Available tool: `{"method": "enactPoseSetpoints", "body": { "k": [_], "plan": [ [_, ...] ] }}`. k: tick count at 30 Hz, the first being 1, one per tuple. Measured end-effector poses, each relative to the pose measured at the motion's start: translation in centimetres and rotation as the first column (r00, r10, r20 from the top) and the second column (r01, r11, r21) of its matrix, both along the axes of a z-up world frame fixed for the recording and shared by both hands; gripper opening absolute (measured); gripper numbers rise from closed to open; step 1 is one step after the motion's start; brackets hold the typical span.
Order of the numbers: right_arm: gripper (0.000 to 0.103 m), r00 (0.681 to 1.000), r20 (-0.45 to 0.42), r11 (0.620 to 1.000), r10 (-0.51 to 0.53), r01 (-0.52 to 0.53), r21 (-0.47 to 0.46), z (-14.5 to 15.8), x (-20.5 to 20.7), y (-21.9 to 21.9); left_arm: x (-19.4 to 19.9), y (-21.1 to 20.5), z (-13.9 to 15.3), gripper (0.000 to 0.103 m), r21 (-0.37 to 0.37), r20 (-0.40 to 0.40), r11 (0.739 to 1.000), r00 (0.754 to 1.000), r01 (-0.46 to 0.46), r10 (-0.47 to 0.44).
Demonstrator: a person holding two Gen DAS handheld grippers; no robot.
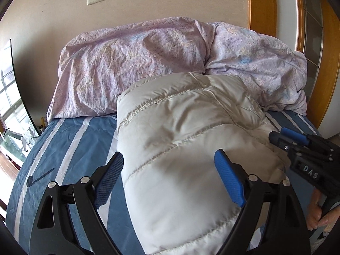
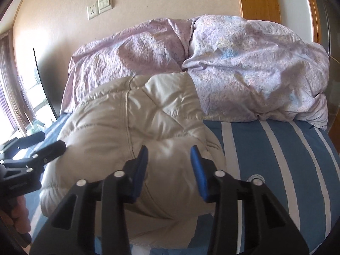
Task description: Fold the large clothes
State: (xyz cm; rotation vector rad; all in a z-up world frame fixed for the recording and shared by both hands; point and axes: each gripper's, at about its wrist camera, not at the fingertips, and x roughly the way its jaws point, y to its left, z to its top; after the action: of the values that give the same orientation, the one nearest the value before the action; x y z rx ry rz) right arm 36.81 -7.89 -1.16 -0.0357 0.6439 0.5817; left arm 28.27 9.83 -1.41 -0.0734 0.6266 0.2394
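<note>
Jacket [image 1: 180,138] lies folded lengthwise just ahead of your claws, left [image 1: 170,178] wide, right [image 2: 169,170] half-open, both empty.

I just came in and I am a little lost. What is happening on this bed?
A person is folding a white puffy jacket on a bed with a blue striped sheet, using a handheld claw in each hand. The jacket already lies in a compact folded bundle against a rumpled lilac duvet. The left claw is wide open, and the right claw is narrower but also grips nothing; both are above the jacket.
</note>
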Motion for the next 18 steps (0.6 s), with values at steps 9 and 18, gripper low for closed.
{"method": "enactPoseSetpoints", "body": {
  "k": [9, 18],
  "plan": [
    [0.033, 0.999, 0.038, 0.996, -0.003, 0.007, -0.088, -1.6, -0.5, 0.8, 0.4, -1.2, -1.1, 0.088, -0.021, 0.006, 1.000, 1.000, 0.023, -0.023],
    [0.034, 1.000, -0.020, 0.988, -0.003, 0.000, -0.157, -4.1, 0.6, 1.5, 1.0, -1.3, -2.9, 0.089, -0.041, -0.007, 0.997, 0.998, 0.065, -0.066]
  ]
}}
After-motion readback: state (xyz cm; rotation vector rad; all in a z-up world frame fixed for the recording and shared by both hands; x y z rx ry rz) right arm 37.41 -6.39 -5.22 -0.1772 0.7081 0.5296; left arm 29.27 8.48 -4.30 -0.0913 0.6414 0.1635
